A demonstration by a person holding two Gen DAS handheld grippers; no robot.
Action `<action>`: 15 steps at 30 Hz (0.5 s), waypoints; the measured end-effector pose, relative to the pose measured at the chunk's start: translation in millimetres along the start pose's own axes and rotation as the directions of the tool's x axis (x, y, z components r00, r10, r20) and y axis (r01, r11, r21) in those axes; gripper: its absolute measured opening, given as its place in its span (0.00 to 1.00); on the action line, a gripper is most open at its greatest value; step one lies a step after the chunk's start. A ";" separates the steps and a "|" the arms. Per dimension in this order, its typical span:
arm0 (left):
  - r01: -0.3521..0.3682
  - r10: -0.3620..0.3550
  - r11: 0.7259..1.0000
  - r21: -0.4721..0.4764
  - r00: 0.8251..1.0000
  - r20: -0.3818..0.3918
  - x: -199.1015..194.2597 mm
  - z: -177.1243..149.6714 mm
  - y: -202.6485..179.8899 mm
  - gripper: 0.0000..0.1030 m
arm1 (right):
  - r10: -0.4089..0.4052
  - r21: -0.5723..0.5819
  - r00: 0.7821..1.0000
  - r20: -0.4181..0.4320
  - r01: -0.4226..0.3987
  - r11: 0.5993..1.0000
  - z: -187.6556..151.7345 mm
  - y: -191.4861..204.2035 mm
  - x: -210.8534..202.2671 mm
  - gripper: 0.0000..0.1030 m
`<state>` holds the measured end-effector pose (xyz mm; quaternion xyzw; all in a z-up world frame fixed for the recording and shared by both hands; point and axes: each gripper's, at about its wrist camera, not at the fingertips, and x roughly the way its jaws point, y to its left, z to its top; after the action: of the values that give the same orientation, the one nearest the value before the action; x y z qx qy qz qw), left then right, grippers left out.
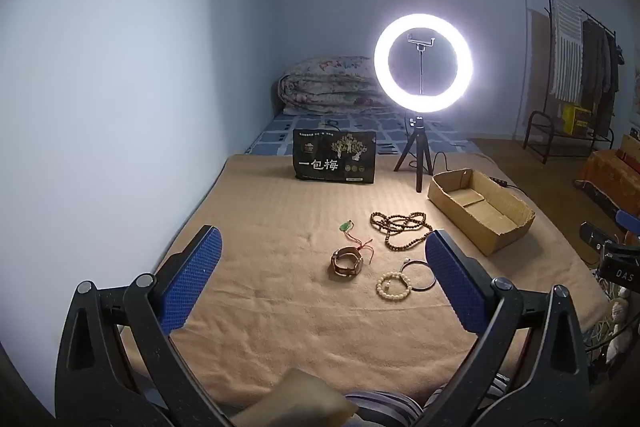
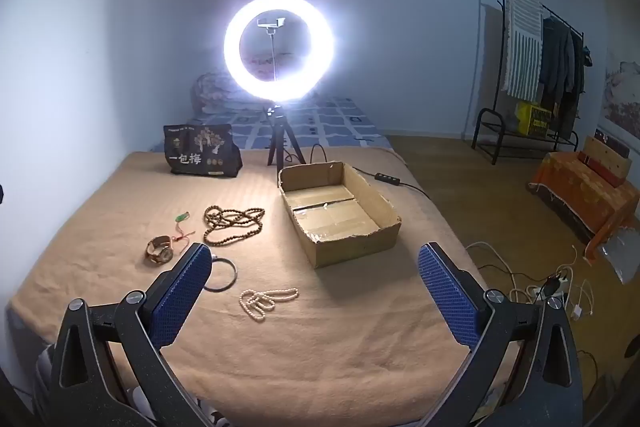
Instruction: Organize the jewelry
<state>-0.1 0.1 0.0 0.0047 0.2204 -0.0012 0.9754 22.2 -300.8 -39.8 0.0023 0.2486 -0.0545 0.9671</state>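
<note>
Jewelry lies on a tan blanket (image 1: 280,307): a brown bead necklace (image 1: 400,227) (image 2: 234,223), a green pendant on red cord (image 1: 346,225) (image 2: 183,217), a brown watch (image 1: 347,261) (image 2: 160,249), a white bead bracelet (image 1: 394,286), a thin dark bangle (image 1: 418,275) (image 2: 224,275) and a white pearl strand (image 2: 266,301). An open, empty cardboard box (image 1: 480,211) (image 2: 340,211) stands to their right. My left gripper (image 1: 320,275) is open above the blanket, short of the watch. My right gripper (image 2: 316,287) is open, above the pearl strand and box front.
A lit ring light on a tripod (image 1: 423,63) (image 2: 279,45) and a dark snack bag (image 1: 334,161) (image 2: 202,151) stand at the blanket's far end. A folded quilt (image 1: 328,87) lies behind. A clothes rack (image 2: 532,67), cables (image 2: 540,283) and wood floor are to the right.
</note>
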 end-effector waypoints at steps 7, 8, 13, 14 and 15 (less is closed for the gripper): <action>-0.003 0.003 1.000 -0.013 1.000 -0.002 2.5 9.1 6.3 1.00 | -0.007 -0.001 1.000 0.010 0.007 1.000 0.4 -1.1 -1.6 0.99; -0.003 0.003 1.000 -0.015 1.000 -0.001 2.9 10.7 7.6 1.00 | -0.006 -0.001 1.000 0.010 0.006 1.000 0.5 -1.3 -1.9 0.99; -0.007 0.007 1.000 -0.027 1.000 0.008 2.3 18.3 11.6 1.00 | -0.006 -0.009 1.000 0.014 0.006 1.000 3.3 -0.9 -1.8 0.99; -0.013 0.013 1.000 -0.020 1.000 0.018 -0.6 13.5 5.3 1.00 | -0.005 -0.010 1.000 0.016 0.005 1.000 2.3 -1.1 -2.2 0.99; -0.012 0.013 1.000 -0.020 1.000 0.019 -0.5 14.5 5.6 1.00 | -0.005 -0.012 1.000 0.017 0.006 1.000 2.6 -0.6 -0.8 0.99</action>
<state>5.7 5.5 13.4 -0.0038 0.2111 0.0070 0.9774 22.7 -301.4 -37.1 -0.0047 0.2406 -0.0557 0.9690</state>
